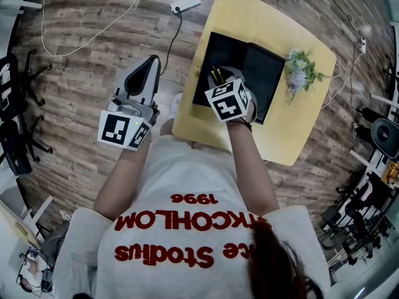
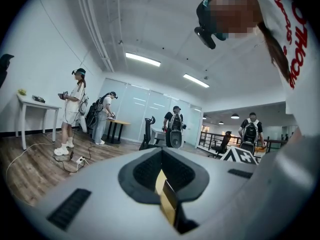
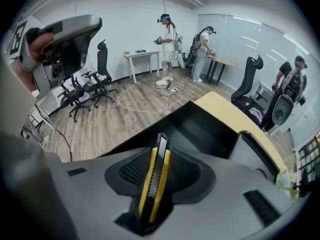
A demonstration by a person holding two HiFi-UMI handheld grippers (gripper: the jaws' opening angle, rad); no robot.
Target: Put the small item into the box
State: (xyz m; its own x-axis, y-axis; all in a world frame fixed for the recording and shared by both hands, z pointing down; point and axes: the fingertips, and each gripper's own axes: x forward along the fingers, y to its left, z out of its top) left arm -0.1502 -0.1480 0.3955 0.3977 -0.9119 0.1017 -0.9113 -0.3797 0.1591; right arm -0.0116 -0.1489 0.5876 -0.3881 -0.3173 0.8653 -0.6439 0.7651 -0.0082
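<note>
An open black box (image 1: pixel 218 50) lies on the yellow table (image 1: pixel 249 14), its lid (image 1: pixel 267 73) beside it on the right. My right gripper (image 1: pixel 217 75) hangs over the near left part of the box, shut on a yellow and black utility knife (image 1: pixel 216 76). In the right gripper view the knife (image 3: pixel 156 176) stands between the jaws of the right gripper (image 3: pixel 160 151), above the box (image 3: pixel 200 129). My left gripper (image 1: pixel 144 67) is off the table to the left, over the floor. The left gripper (image 2: pixel 162 171) has its jaws together; a tan and dark strip shows in the slot.
A small bunch of flowers (image 1: pixel 300 72) lies on the table right of the lid. A white power strip (image 1: pixel 186 4) and cables lie on the wooden floor. Office chairs (image 3: pixel 85 86), a white desk (image 3: pixel 142 56) and several people stand further off in the room.
</note>
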